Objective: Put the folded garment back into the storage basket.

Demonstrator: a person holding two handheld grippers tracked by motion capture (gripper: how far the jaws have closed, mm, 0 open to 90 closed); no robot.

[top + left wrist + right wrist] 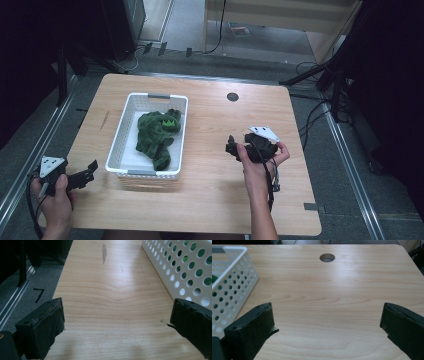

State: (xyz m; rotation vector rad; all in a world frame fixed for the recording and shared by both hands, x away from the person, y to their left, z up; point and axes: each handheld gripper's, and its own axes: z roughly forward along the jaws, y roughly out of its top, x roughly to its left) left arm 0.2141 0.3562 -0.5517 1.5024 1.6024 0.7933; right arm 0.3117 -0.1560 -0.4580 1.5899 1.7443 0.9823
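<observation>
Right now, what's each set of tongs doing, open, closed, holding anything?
Left tongs: open, holding nothing, beside the white basket.
Right tongs: open, holding nothing, over bare table.

Left hand enters from the bottom left corner of the high view, fingers wrapped around the black two-jaw left tongs, which carry a grey three-cornered plate on top. These tongs point forward and to the right, held low at the near left edge of the bench. In the left gripper view the left tongs have both black jaws spread wide, nothing between them. Right forearm rises from the bottom centre; the right hand grips the black right tongs, pointing left. In the right gripper view the right tongs likewise stand wide apart and empty.
</observation>
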